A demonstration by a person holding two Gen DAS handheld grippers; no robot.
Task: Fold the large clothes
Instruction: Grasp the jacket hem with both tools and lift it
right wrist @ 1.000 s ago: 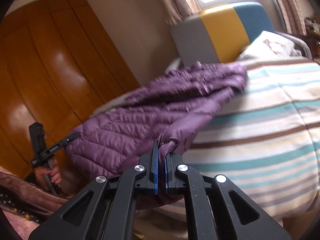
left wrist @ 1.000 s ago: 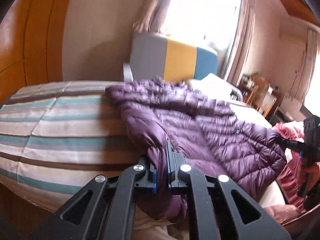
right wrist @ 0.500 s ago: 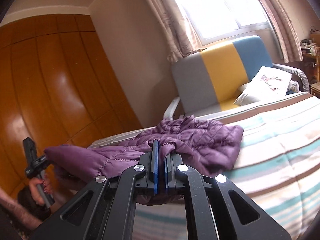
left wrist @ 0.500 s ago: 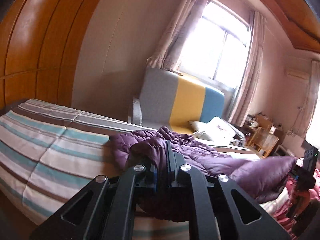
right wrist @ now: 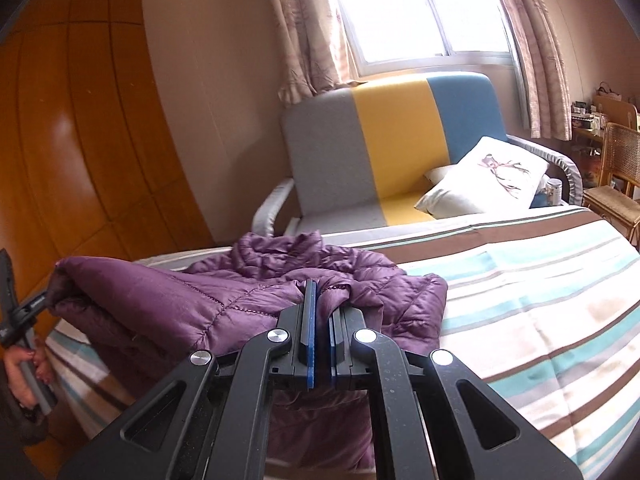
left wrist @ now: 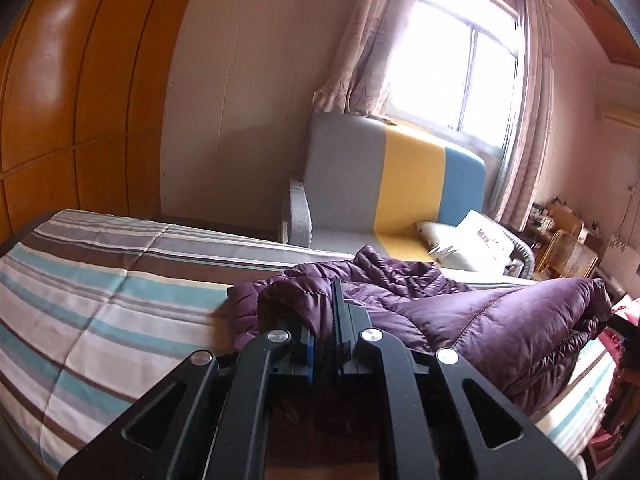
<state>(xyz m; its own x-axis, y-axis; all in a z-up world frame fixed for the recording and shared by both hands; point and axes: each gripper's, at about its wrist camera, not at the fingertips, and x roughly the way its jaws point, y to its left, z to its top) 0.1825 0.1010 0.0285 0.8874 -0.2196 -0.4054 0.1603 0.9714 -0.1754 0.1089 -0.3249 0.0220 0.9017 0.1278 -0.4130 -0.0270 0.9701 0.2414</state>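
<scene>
A purple quilted down jacket (left wrist: 460, 312) lies bunched on the striped bedspread (left wrist: 100, 304). My left gripper (left wrist: 324, 320) is shut on its near hem, with purple fabric pinched between the jaws. My right gripper (right wrist: 322, 312) is shut on the other end of the same hem of the jacket (right wrist: 200, 304). The hem is lifted and stretched between the two grippers above the bed (right wrist: 540, 300). In the right wrist view the left gripper (right wrist: 24, 308) shows at the far left, held by a hand. The jacket's far part rests crumpled on the bed.
A grey, yellow and blue armchair (right wrist: 400, 140) with a white cushion (right wrist: 488, 176) stands behind the bed under a curtained window. A wooden wardrobe (left wrist: 72, 80) fills the left wall. A wicker chair (right wrist: 616, 184) and cluttered shelves stand at the far right.
Both grippers rose and moved toward the bed's far side, carrying the jacket's hem over its body. The jacket went from spread flat to doubled and bunched.
</scene>
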